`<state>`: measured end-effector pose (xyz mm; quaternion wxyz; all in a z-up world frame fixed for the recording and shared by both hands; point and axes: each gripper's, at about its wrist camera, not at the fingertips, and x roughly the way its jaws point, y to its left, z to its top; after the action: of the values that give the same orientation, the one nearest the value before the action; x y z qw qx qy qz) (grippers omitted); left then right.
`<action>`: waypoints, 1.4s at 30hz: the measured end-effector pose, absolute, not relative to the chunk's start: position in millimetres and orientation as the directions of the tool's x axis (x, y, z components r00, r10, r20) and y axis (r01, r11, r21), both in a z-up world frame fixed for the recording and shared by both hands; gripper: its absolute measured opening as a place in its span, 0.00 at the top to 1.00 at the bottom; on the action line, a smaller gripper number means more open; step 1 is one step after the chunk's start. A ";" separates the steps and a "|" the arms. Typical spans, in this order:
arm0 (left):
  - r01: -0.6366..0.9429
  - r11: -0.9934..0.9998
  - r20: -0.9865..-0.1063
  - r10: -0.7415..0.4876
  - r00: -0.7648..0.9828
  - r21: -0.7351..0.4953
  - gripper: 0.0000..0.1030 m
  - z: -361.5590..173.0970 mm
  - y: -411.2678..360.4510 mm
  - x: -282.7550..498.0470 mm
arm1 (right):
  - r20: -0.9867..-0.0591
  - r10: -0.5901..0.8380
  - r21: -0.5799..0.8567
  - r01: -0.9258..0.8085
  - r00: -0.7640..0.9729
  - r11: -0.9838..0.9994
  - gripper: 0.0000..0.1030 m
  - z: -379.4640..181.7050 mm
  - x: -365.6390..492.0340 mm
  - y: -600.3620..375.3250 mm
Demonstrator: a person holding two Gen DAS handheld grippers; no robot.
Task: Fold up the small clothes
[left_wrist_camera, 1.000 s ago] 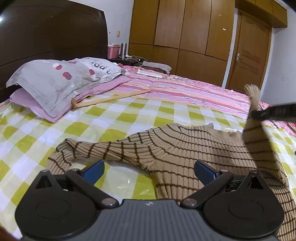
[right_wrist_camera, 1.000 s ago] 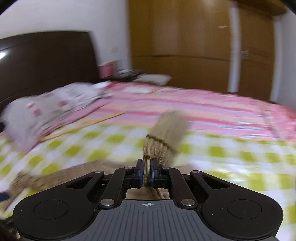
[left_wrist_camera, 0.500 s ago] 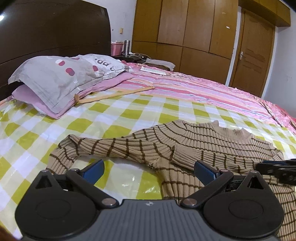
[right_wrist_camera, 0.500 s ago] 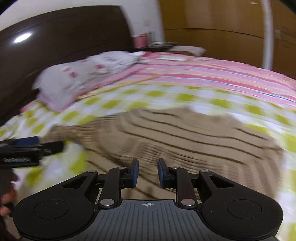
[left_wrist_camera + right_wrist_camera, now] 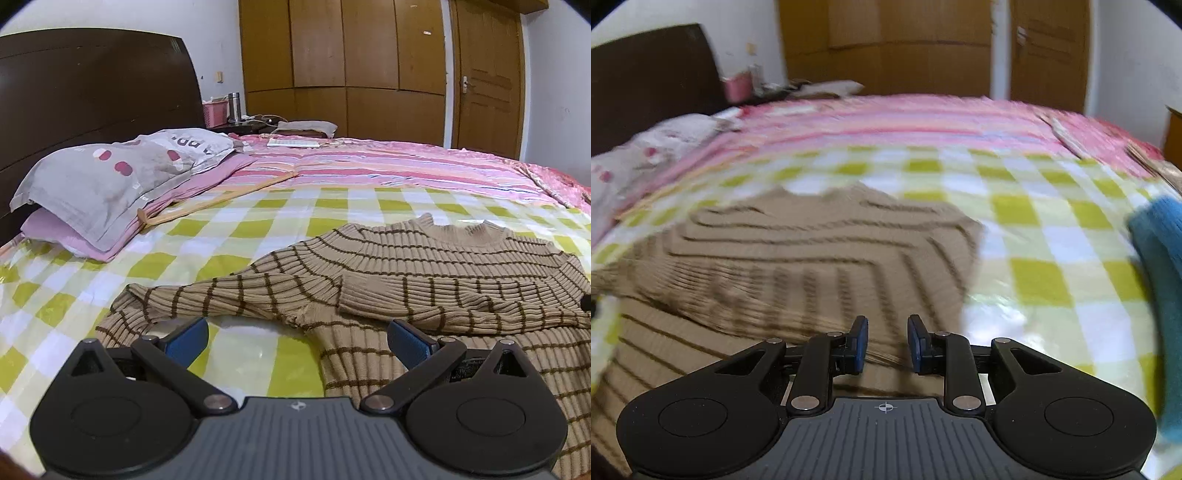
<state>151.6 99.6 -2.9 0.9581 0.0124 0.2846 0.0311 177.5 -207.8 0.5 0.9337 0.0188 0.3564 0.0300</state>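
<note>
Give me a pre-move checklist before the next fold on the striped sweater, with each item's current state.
1. Right sleeve folded across the chest of the sweater: ok.
2. Right gripper let go of the sleeve: ok; jaws opening, nothing pinched between them.
3. Left gripper ready to grasp: ok; jaws wide open, empty.
4. Left sleeve still to fold: not ok; it lies stretched out sideways on the checked sheet.
5. Sleeve cuff within the left jaws: cannot tell; it lies near the left finger, contact unclear.
6. Blue garment clear of the sweater: ok; apart, at the right edge.
</note>
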 end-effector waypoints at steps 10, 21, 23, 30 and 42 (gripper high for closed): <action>-0.123 0.992 -0.550 0.111 0.828 0.015 0.00 -0.7 124.1 158.5 | -0.629 0.426 0.091 -0.483 0.650 0.871 0.67 8.1 211.5 -78.8; -0.167 0.986 -0.550 0.128 0.826 -0.021 0.00 2.8 144.9 161.7 | -0.679 0.394 -0.086 -0.600 0.619 0.795 0.76 -19.7 228.3 -8.1; -0.169 0.985 -0.548 0.129 0.827 -0.023 0.00 3.4 146.0 161.5 | -0.682 0.380 -0.054 -0.561 0.625 0.826 0.96 -18.3 235.4 -10.9; -0.178 0.983 -0.547 0.129 0.827 -0.038 0.00 4.5 150.4 160.7 | -0.564 0.334 0.053 -0.371 0.755 0.927 0.97 19.4 244.3 -43.1; -0.198 0.980 -0.552 0.147 0.821 -0.033 0.00 1.8 159.4 159.3 | -0.561 0.284 0.051 -0.310 0.778 0.949 0.88 1.1 246.9 -37.8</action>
<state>159.3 159.4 1.8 0.9531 -0.0446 0.2852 0.0904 246.9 -37.8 1.1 0.9426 -0.0220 0.2937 0.1575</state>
